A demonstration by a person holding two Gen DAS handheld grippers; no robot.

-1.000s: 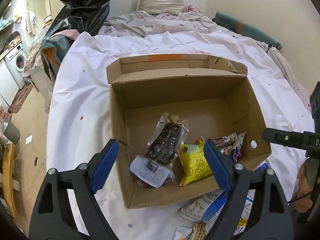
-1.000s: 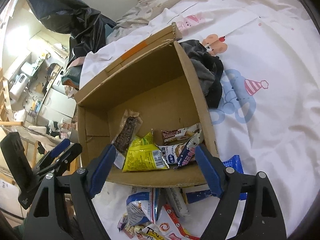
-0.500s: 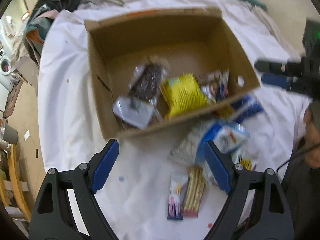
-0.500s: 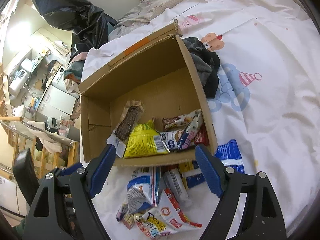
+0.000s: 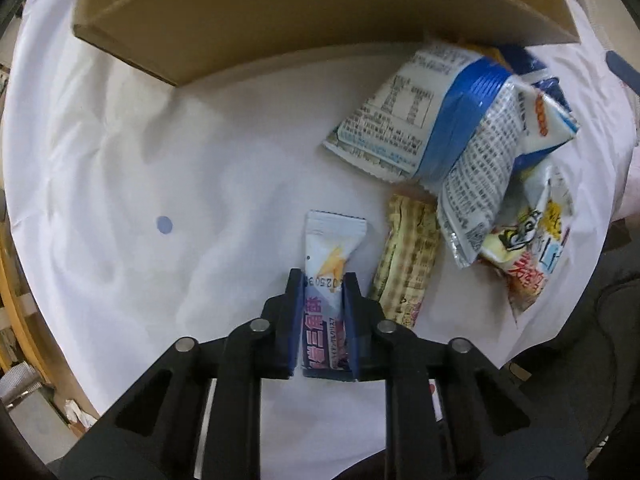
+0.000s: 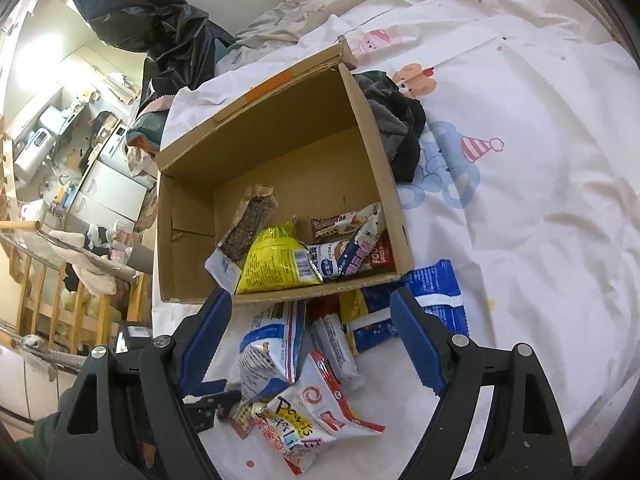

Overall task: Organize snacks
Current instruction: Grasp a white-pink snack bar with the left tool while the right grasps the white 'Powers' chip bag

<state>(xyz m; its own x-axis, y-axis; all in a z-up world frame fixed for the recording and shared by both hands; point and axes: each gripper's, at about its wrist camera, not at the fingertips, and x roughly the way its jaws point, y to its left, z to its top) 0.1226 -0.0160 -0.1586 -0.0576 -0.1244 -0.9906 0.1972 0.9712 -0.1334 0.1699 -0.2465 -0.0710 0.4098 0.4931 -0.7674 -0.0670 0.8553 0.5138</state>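
Observation:
On the white sheet in front of the cardboard box (image 5: 280, 20) lies a small white snack packet (image 5: 334, 236). My left gripper (image 5: 323, 278) points straight down at it, jaws closing, both pads pressing its lower half. Beside it lie a tan biscuit packet (image 5: 408, 264), a blue-and-white bag (image 5: 440, 120) and a cartoon-printed packet (image 5: 528, 248). My right gripper (image 6: 309, 298) hangs open above this loose pile, holding nothing. Inside the box (image 6: 192, 216) lie a yellow bag (image 6: 276, 264), a dark bar (image 6: 246, 228) and several small packets.
Dark clothing (image 6: 400, 132) is bunched against the box's right wall. A black plastic bag (image 6: 152, 20) stands behind the box. The bed's edge drops off at the left, with a wooden rail (image 6: 80, 300) below. Open sheet lies left of the held packet.
My left gripper dropped from above the box to the sheet in front of it, tipped downward, and its jaws went from wide to closed on the white packet. The right gripper drew back slightly.

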